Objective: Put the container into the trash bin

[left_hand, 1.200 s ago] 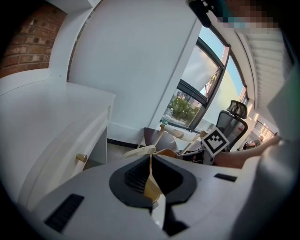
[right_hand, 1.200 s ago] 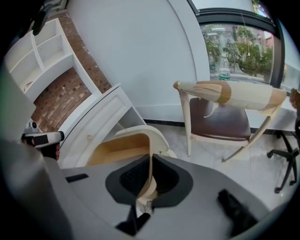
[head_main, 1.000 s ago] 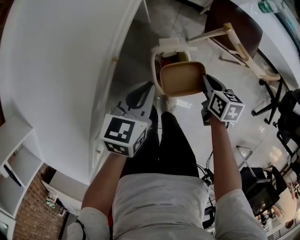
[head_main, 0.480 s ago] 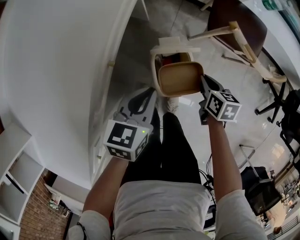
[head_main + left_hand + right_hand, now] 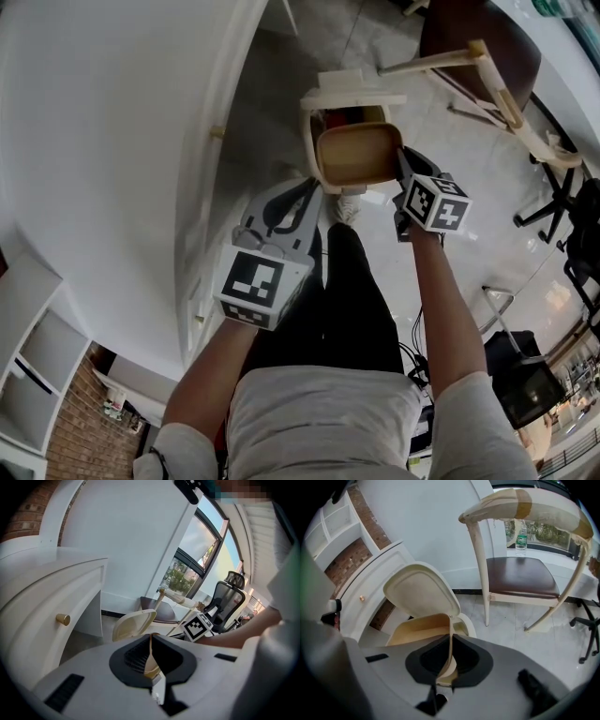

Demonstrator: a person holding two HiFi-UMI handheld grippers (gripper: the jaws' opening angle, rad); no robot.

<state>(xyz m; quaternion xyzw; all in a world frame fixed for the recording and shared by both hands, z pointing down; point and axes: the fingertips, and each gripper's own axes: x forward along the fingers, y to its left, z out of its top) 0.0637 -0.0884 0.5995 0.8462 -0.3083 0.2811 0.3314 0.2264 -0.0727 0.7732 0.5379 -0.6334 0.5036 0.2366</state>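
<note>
The tan, tray-like container [image 5: 356, 155] hangs tilted over the mouth of the cream trash bin [image 5: 317, 155], whose lid [image 5: 352, 92] stands up open. My right gripper [image 5: 401, 176] is shut on the container's right rim. In the right gripper view the thin wall of the container [image 5: 423, 627] runs between that gripper's [image 5: 450, 644] jaws, with the bin lid [image 5: 423, 592] just behind. My left gripper [image 5: 286, 208] is nearer to me and left of the bin, apart from the container. Its [image 5: 151, 641] jaws are shut, with nothing seen in them.
A white curved cabinet [image 5: 112, 141] with a brass knob [image 5: 63, 619] fills the left. Behind the bin is a wooden chair with a brown seat [image 5: 473, 37]. An office chair [image 5: 562, 202] is at the right. The person's dark trousers [image 5: 347, 291] and white shoe [image 5: 347, 208] are below the bin.
The right gripper has carried the container a little farther over the bin's mouth. The left gripper has drifted slightly right and nearer to me.
</note>
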